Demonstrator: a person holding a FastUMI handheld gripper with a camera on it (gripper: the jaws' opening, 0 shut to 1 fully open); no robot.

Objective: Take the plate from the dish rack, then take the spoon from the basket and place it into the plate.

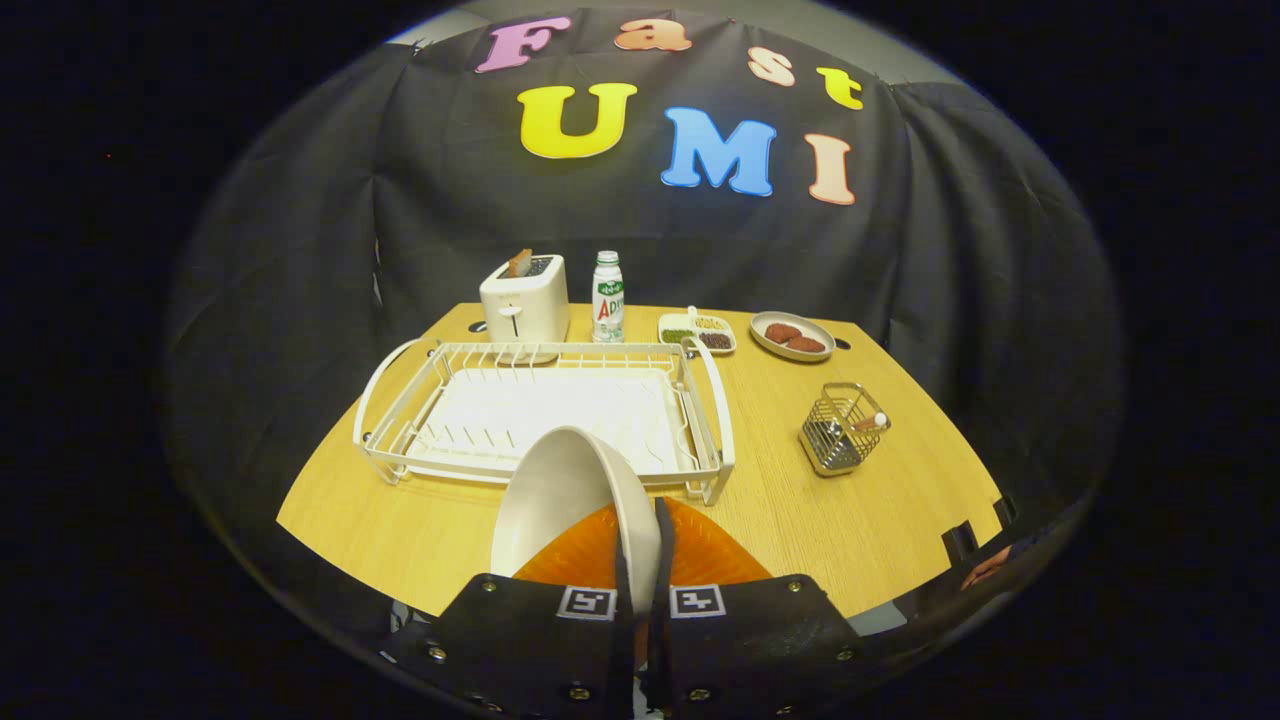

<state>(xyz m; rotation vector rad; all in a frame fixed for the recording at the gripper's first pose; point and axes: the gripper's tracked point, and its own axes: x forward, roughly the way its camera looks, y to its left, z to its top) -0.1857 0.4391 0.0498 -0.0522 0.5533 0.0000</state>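
My gripper point(640, 545) is shut on the rim of a white plate point(560, 495), which stands on edge between the fingers, its hollow side turned left. The plate hangs over the near edge of the white wire dish rack point(395, 405) and the wooden table point(860, 530) in front of it. No dishes stand in the rack. To the right, beyond the fingers, a small wire basket point(835, 440) stands on the table. A spoon point(868, 421) leans in it, handle end poking over the basket's right rim.
Behind the rack stand a white toaster point(524, 300) and a small bottle point(607, 297). A divided snack dish point(697, 332) and an oval plate with brown pieces point(792, 335) lie at the back right. A fingertip point(985, 568) shows at the table's right corner.
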